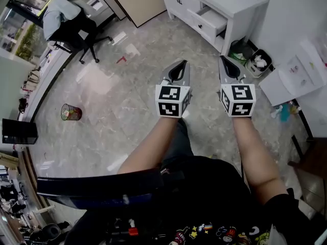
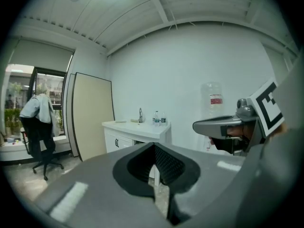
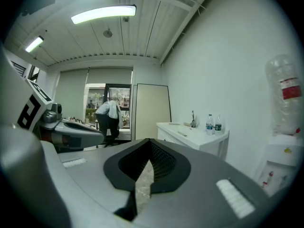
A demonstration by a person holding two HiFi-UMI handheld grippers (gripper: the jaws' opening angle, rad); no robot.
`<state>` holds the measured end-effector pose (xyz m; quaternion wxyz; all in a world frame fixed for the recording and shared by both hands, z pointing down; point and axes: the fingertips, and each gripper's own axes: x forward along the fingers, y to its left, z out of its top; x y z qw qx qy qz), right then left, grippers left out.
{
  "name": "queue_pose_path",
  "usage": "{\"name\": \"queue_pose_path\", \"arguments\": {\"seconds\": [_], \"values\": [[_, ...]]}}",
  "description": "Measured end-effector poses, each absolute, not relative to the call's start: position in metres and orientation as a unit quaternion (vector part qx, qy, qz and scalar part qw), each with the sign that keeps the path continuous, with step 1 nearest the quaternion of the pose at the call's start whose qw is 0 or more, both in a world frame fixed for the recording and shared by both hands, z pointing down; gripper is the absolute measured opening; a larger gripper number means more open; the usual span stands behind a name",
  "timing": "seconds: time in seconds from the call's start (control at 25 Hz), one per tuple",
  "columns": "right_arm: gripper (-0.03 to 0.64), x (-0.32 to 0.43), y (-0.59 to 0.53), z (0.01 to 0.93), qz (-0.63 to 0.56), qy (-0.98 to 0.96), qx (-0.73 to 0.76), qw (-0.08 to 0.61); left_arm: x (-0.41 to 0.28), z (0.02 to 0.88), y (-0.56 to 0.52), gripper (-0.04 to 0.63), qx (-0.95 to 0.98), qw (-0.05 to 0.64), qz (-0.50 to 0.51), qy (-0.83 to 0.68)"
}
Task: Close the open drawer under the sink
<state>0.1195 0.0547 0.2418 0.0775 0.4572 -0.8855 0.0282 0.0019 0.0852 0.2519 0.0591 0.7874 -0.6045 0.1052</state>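
Observation:
The white sink cabinet [image 1: 240, 4] stands at the far right of the head view, and one of its drawers [image 1: 213, 20] is pulled out. The cabinet also shows in the left gripper view [image 2: 135, 129] and as the cabinet [image 3: 190, 136] in the right gripper view. My left gripper [image 1: 181, 64] and right gripper [image 1: 225, 60] hang side by side in mid-air over the floor, well short of the drawer. Both are shut with nothing between them. The left gripper [image 2: 154, 148] shows only a thin slit between its jaws, and so does the right gripper [image 3: 148, 160].
A black office chair [image 1: 71, 22] with a jacket on it stands at the far left near the window. A mesh wastebasket [image 1: 71, 112] sits on the marble floor. A small bin [image 1: 258, 63] and a water dispenser [image 1: 301, 75] stand right of the cabinet. Bottles [image 3: 212, 124] stand on the countertop.

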Motion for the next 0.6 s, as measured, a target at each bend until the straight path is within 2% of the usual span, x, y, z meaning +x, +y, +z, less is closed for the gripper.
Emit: {"name": "queue_pose_path", "arguments": {"seconds": [0.16,0.32,0.6], "values": [[0.023,0.078,-0.035,0.267,0.048,-0.859,0.501,0.091,-0.035,0.274,-0.026,0.005,0.825,0.073,0.111,-0.549],[0.023,0.04,-0.135,0.282,0.059,-0.84,0.53,0.095,-0.063,0.284,-0.143,0.006,0.861,0.058,0.114,-0.493],[0.023,0.025,-0.253,0.331,0.076,-0.819,0.56,0.101,-0.06,0.347,-0.267,0.023,0.876,0.078,0.13,-0.458]]}}
